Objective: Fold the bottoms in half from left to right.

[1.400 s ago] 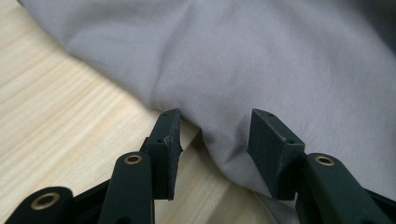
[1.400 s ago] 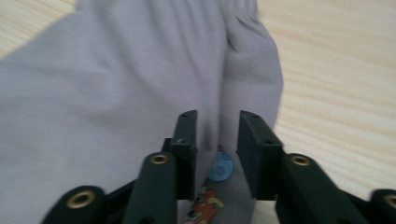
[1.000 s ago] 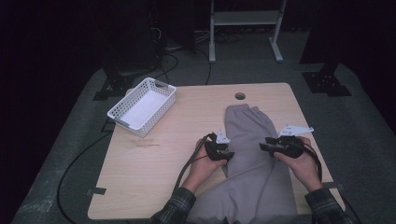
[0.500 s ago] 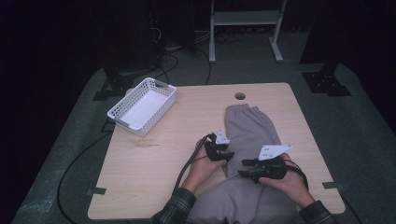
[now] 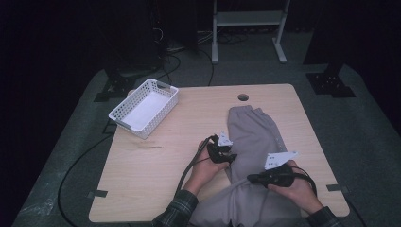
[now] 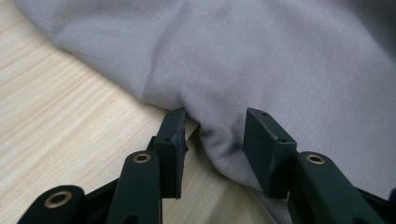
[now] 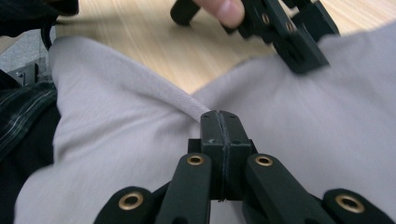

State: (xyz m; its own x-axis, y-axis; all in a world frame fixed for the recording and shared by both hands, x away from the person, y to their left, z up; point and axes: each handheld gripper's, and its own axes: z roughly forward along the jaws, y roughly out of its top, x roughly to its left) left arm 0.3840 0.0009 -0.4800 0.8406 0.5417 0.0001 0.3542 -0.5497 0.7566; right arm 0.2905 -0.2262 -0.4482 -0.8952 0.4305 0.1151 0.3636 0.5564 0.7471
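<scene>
So the soft grey sweatpants point(image 5: 253, 142) are lying lengthwise on the right half of my light wooden counter point(image 5: 156, 189), elastic waistband at the far end near the cable hole, legs running back toward me and hanging off the near edge. The fabric's a bit rumpled around the middle.

My left tool point(image 6: 212, 128) sits at the pants' left edge, jaws partly open with a fold of the grey cloth bunched between them, pads not really squeezing it. My right tool point(image 7: 220, 116) has just snapped its jaws together and is pinching a raised ridge of the fabric lower down.
</scene>
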